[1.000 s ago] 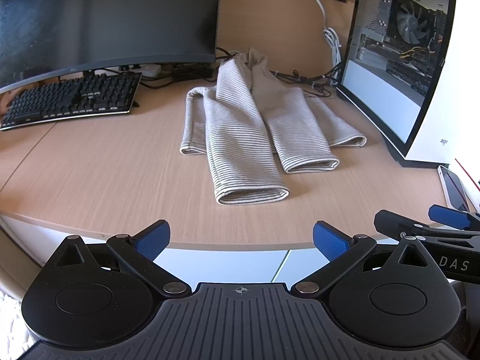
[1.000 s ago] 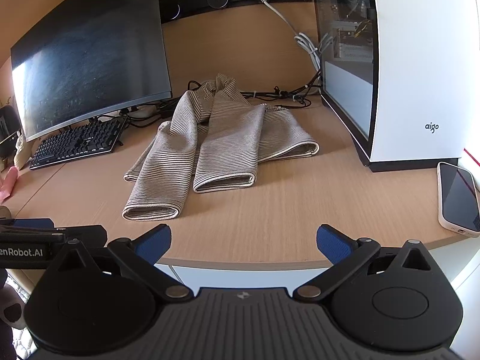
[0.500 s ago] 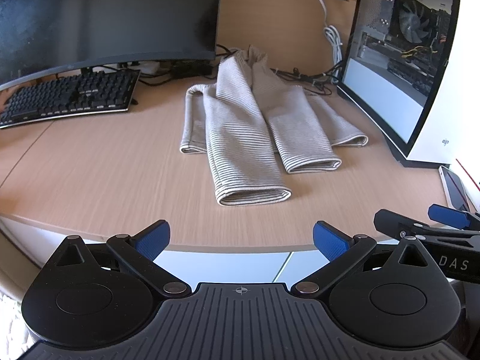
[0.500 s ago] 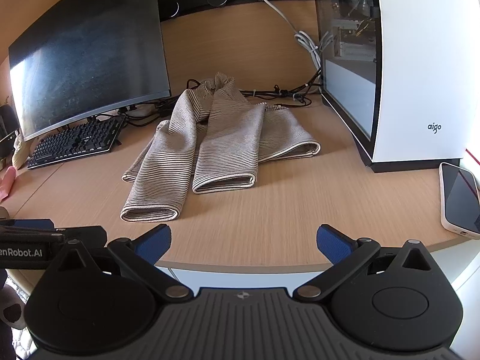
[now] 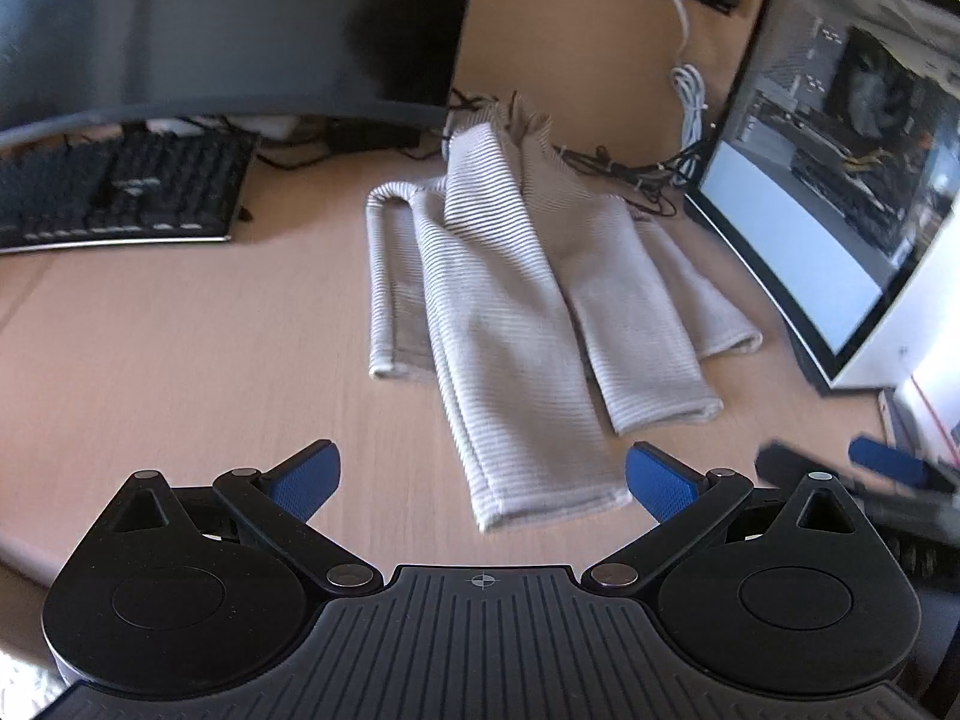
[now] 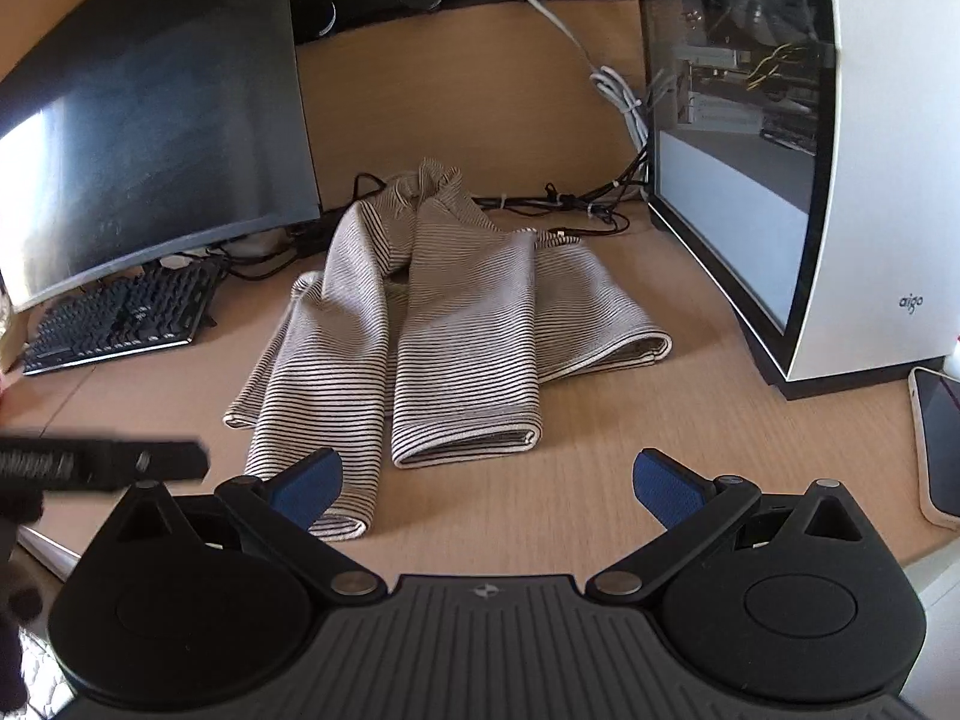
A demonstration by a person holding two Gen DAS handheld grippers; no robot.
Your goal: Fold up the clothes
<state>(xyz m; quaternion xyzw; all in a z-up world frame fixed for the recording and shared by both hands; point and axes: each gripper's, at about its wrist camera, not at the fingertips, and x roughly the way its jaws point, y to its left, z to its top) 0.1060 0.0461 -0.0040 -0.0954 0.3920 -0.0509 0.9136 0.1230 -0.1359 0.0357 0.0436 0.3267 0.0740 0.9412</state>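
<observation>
A striped beige garment (image 5: 528, 324) lies crumpled on the wooden desk (image 5: 180, 348), its sleeves and hem pointing toward me. In the right wrist view the same garment (image 6: 444, 336) shows dark stripes. My left gripper (image 5: 483, 477) is open just above the desk, its blue pads flanking the nearest cuff without touching it. My right gripper (image 6: 486, 483) is open too, low over the desk in front of the middle cuff, with its left pad over the near sleeve end. Each gripper shows at the edge of the other's view.
A curved monitor (image 6: 138, 120) and a black keyboard (image 5: 114, 198) stand to the left. A white computer case (image 6: 840, 150) with a glass side stands to the right, cables (image 6: 570, 204) behind the garment. A phone (image 6: 936, 444) lies near the right desk edge.
Both grippers have moved forward over the desk edge toward the garment, which now sits closer and larger. Both stay open. The garment has not moved.
</observation>
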